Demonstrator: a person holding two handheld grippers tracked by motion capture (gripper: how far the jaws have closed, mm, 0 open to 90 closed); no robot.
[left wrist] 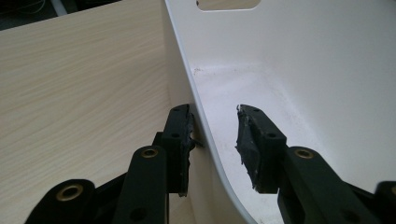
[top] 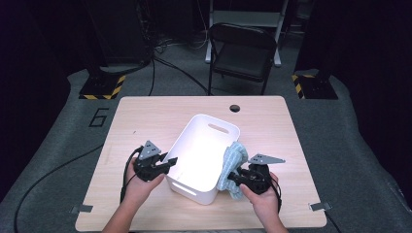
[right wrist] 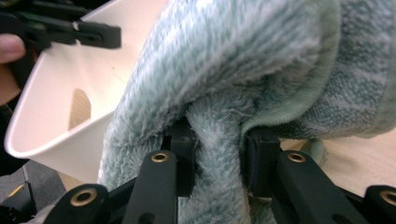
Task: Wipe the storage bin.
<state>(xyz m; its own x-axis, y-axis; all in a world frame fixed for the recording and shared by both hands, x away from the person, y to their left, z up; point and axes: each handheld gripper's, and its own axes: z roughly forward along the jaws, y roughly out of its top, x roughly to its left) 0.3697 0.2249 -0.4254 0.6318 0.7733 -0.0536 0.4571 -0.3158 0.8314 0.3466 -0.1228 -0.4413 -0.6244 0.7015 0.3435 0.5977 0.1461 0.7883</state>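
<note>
A white plastic bin (top: 192,187) stands slightly tilted in the middle of the wooden table. My left gripper (top: 171,162) straddles the bin's left wall (left wrist: 205,140). One jaw sits outside against the wall and the other inside with a gap, so this gripper is open. A pale blue-green towel (top: 232,160) hangs over the bin's right rim. My right gripper (top: 233,177) is shut on a thick fold of the towel (right wrist: 233,60) just outside the bin (right wrist: 70,79). In the right gripper view the left gripper (right wrist: 93,32) shows at the far rim.
The light wooden table (top: 145,111) has a round cable hole (top: 235,108) near its far edge. A black folding chair (top: 240,53) stands behind the table. Cables run over the grey floor at left. Bare tabletop lies behind and left of the bin.
</note>
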